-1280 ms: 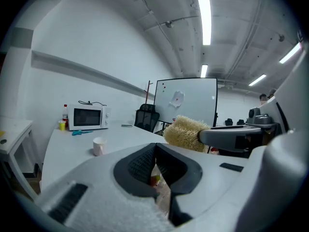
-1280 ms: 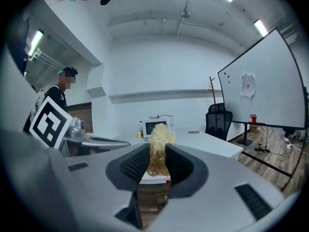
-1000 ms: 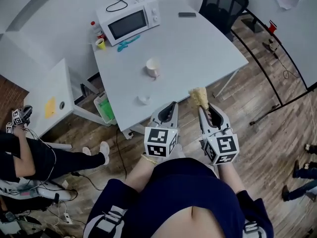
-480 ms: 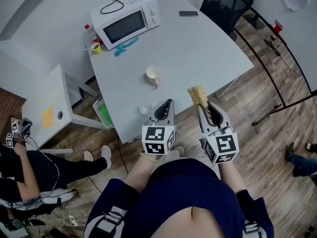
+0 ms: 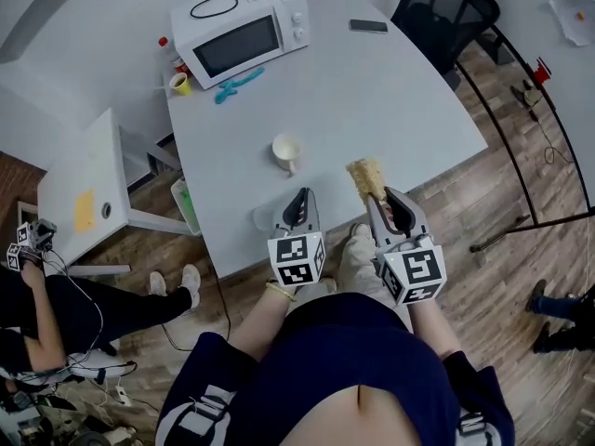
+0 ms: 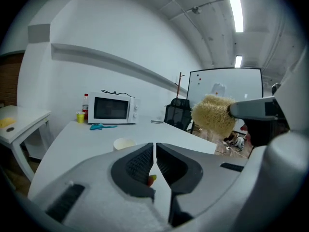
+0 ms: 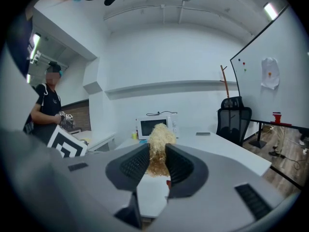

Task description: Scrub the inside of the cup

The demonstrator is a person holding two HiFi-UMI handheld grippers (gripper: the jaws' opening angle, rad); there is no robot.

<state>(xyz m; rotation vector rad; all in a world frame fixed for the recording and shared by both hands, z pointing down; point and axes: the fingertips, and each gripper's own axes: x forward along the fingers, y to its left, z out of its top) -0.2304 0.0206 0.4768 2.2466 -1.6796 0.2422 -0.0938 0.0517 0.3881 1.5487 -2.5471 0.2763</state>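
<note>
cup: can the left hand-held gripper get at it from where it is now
Probably yes: only bare table lies between the left hand-held gripper and the upright cup. Its jaws are shut, so they would have to open first.

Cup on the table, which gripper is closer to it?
Left. The left gripper sits just short of the cup; the right gripper, holding the scrubber, is farther off to its right.

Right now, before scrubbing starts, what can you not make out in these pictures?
- Inside of the cup: head view, too small; left gripper view, the left tool covers all but its top.
- White thing at the table edge: head view, partly behind the left tool, too small to name.
</note>
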